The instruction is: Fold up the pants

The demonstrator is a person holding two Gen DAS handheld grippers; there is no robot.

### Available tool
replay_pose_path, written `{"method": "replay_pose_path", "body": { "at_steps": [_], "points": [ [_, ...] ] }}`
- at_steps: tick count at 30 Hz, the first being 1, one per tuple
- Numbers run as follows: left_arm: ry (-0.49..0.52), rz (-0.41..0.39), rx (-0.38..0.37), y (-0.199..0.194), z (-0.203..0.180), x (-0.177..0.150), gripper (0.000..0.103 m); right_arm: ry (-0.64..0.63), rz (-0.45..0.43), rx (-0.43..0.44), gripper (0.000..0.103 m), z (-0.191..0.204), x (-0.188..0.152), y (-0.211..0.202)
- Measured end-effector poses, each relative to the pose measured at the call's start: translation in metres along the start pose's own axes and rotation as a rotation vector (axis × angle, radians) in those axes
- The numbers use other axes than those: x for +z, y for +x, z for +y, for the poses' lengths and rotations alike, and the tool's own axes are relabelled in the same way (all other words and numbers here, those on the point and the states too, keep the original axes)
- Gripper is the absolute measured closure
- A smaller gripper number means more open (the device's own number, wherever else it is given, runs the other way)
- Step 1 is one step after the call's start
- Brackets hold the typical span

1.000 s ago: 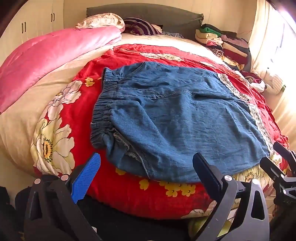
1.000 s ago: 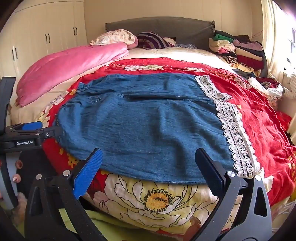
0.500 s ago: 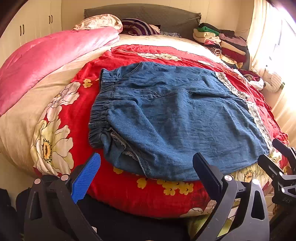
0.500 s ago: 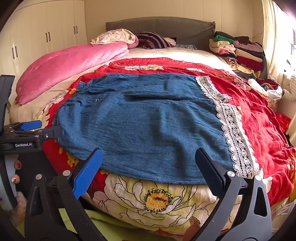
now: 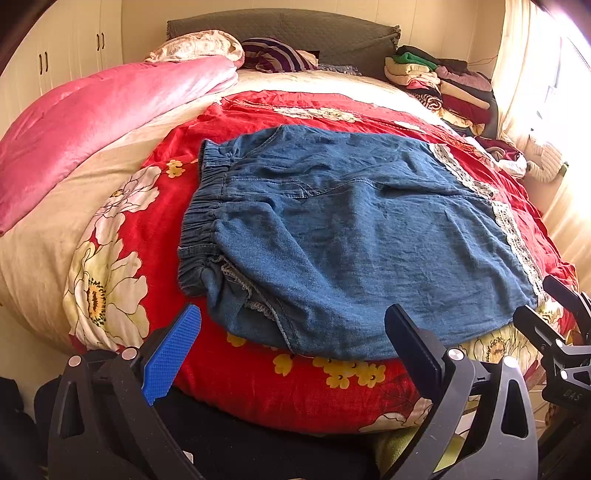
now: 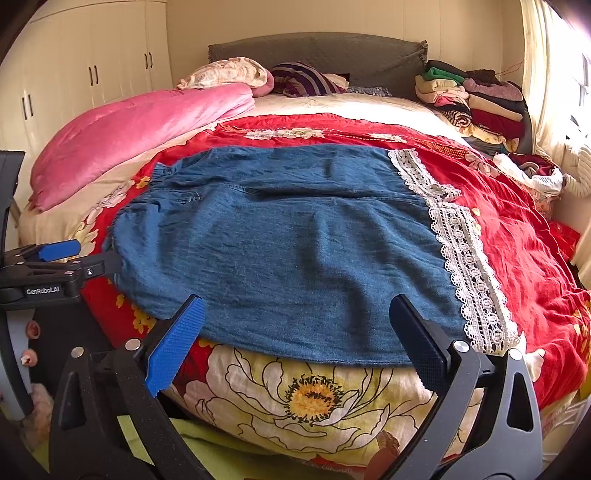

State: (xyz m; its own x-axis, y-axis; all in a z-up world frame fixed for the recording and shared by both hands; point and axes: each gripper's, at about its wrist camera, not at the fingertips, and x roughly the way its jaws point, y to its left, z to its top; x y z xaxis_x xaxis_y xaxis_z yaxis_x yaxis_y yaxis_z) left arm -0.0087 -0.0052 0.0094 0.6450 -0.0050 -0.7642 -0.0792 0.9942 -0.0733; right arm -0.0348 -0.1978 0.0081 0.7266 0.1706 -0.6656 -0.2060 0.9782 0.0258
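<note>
Blue denim pants (image 5: 362, 229) lie folded flat on a red floral bedspread (image 5: 236, 369), elastic waistband at the left, white lace hem (image 5: 509, 229) at the right. They also show in the right wrist view (image 6: 295, 243), with the lace hem (image 6: 465, 266) on the right. My left gripper (image 5: 291, 343) is open and empty, just short of the pants' near left edge. My right gripper (image 6: 295, 332) is open and empty at the near edge of the pants. Each gripper shows at the side of the other's view.
A pink quilt (image 5: 92, 122) lies along the bed's left side. Pillows (image 5: 207, 44) and a grey headboard (image 5: 332, 29) are at the far end. A pile of folded clothes (image 5: 443, 85) sits at the far right. White wardrobe doors (image 6: 74, 85) stand on the left.
Both grippers have edged slightly to the left and toward the bed. The pants have not moved. Both stay open.
</note>
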Motion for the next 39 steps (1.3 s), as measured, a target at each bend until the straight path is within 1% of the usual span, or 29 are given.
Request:
{"method": "replay_pose_path", "body": {
  "at_steps": [29,34,39],
  "points": [
    [0.009,0.001,-0.001,0.000,0.001,0.002,0.004,-0.006,0.004,-0.006,0.009,-0.002,0.000,0.002],
    [0.004,-0.001,-0.004,0.002,0.005,0.005,0.004,-0.014,0.009,-0.004,0.009,0.002,0.008,0.007],
    [-0.007,0.005,0.002,0.007,0.010,0.012,0.004,-0.026,-0.018,-0.003,0.009,0.005,0.022,0.011]
  ]
}}
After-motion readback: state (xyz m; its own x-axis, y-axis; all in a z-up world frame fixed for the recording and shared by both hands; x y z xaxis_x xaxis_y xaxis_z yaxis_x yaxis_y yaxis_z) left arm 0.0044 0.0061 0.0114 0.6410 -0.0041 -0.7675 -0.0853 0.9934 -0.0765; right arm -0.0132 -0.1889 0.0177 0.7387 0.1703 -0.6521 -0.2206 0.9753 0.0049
